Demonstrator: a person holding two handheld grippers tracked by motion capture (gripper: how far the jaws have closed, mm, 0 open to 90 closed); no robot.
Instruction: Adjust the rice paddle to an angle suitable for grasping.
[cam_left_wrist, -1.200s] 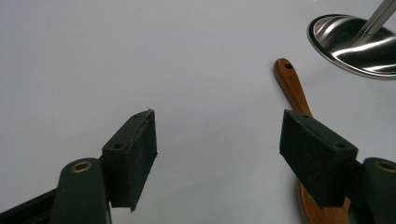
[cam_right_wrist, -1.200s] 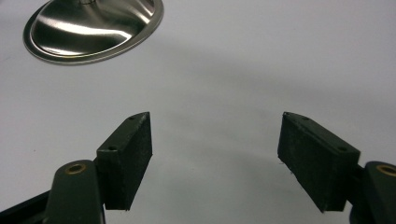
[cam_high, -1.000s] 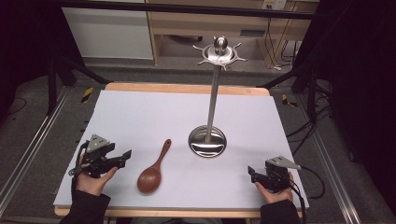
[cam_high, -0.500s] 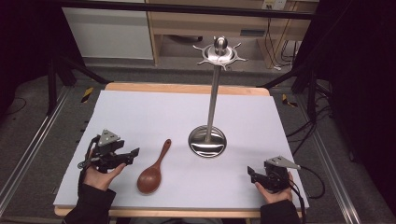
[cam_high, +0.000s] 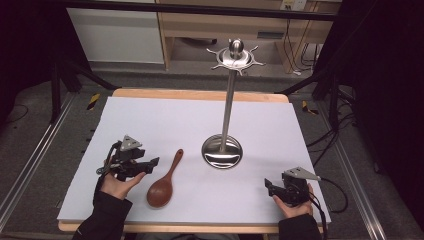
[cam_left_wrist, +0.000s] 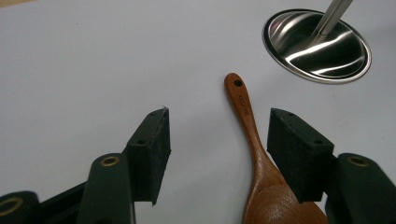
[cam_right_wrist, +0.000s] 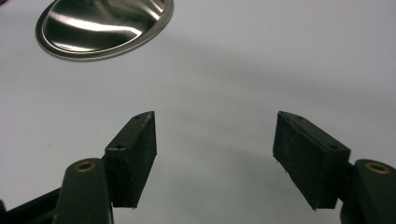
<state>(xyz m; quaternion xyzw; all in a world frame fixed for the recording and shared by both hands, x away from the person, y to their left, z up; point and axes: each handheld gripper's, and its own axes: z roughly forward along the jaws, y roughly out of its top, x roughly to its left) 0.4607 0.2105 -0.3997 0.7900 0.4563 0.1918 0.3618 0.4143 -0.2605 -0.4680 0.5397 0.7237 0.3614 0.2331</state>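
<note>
- Left gripper (cam_left_wrist: 217, 140), near tabletop's (cam_high: 150, 115) front left: jaws spread, flanking wooden spoon (cam_left_wrist: 254, 154).
- Right gripper (cam_right_wrist: 215, 154), front right corner: jaws spread, empty.
- Steel stand (cam_high: 222, 150) mid-tabletop.

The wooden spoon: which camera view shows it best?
The high view shows the whole wooden spoon on the white table cover. The left gripper view shows its handle and hanging hole close up, the bowl cut off.

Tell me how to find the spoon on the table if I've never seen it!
Look at the white table and find the tall shiny metal stand with its round base near the middle. Just left of that base lies the wooden spoon, close to the left gripper. It is the one brown thing there, with a tiny hole at its handle's tip.
</note>
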